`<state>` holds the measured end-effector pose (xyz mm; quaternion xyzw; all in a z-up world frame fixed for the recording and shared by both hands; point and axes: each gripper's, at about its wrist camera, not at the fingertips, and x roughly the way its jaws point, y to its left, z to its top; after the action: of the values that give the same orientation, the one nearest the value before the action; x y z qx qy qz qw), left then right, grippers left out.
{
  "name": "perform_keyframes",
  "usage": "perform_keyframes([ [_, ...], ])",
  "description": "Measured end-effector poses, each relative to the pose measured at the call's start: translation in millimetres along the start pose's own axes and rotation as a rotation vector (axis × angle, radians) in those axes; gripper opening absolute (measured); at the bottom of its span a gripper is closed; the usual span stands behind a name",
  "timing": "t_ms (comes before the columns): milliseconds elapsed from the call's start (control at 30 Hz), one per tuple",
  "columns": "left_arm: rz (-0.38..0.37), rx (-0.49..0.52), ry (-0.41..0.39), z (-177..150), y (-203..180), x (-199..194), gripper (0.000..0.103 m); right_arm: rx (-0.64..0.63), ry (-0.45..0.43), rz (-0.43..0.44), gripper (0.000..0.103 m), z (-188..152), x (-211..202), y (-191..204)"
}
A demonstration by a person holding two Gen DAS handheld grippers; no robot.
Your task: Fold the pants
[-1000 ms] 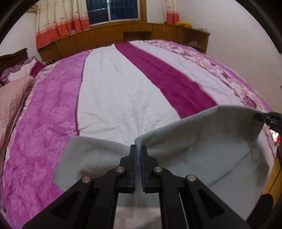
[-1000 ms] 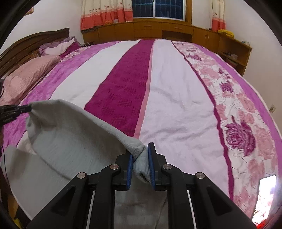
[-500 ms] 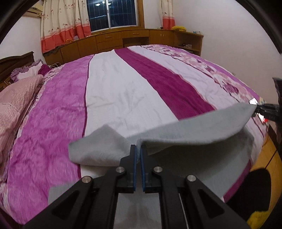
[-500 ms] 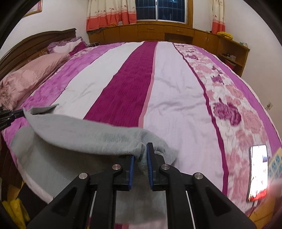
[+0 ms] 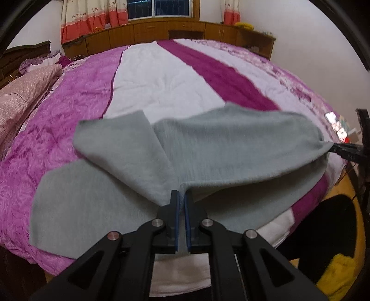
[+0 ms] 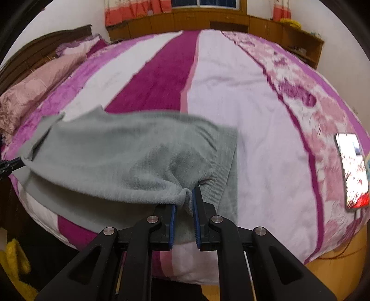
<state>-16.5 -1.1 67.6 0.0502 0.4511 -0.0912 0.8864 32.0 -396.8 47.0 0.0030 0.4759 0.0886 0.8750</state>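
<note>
Left wrist view: left gripper and right gripper both clamp the soft grey fleece pants, holding the raised edge taut between them above the striped purple-and-white bedspread near its front edge, likely to fold it over evenly.

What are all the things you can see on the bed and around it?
Grey fleece pants: one, grey, near edge of bed, top layer lifted and pinched by both tools.
Striped purple, white and magenta bedspread: one, covering the bed.
Pink pillow: one, pink, at the headboard side.
Lit phone: one, bright screen, lying on the floral stripe.
Wooden cabinets: brown, along the far wall.
Red-and-cream curtains: beside the window.
Yellow cloth: one, on the floor.
Left tool: one, black with blue pads, shut on pants.
Right tool: one, black with blue pads, shut on pants.
</note>
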Motion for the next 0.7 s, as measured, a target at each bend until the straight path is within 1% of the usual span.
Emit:
perform_keyframes([
  [100,0.016,0.018,0.039,-10,-5,11,0.005,0.038,0.024,0.016,0.006,-6,9,-5],
  [167,0.019,0.014,0.056,-15,-4,15,0.005,0.053,0.026,0.02,0.008,-8,10,-6],
  [267,0.001,-0.007,0.07,-22,-1,13,0.014,0.04,0.027,0.008,0.014,-10,6,-4],
  [300,-0.013,-0.021,0.077,-25,1,11,0.018,0.03,0.029,-0.002,0.018,-11,5,-3],
  [333,-0.021,-0.032,0.082,-26,3,9,0.02,0.019,0.033,-0.029,0.031,-12,3,-2],
  [367,-0.031,-0.051,0.086,-29,6,5,0.02,0.013,0.037,-0.059,0.039,-14,1,-2],
  [400,-0.038,-0.065,0.085,-30,8,1,0.021,0.012,0.037,-0.075,0.04,-16,-2,-4],
  [467,-0.061,-0.11,0.084,-32,14,-7,0.024,0.031,0.039,-0.072,0.04,-21,-7,-11],
  [600,-0.119,-0.22,0.061,-27,28,-21,0.034,0.103,0.032,-0.067,0.04,-30,-23,-29],
  [633,-0.129,-0.237,0.055,-23,30,-22,0.036,0.133,0.024,-0.061,0.04,-31,-29,-35],
  [700,-0.144,-0.272,0.05,-17,33,-20,0.037,0.19,0.003,-0.033,0.04,-31,-38,-41],
])
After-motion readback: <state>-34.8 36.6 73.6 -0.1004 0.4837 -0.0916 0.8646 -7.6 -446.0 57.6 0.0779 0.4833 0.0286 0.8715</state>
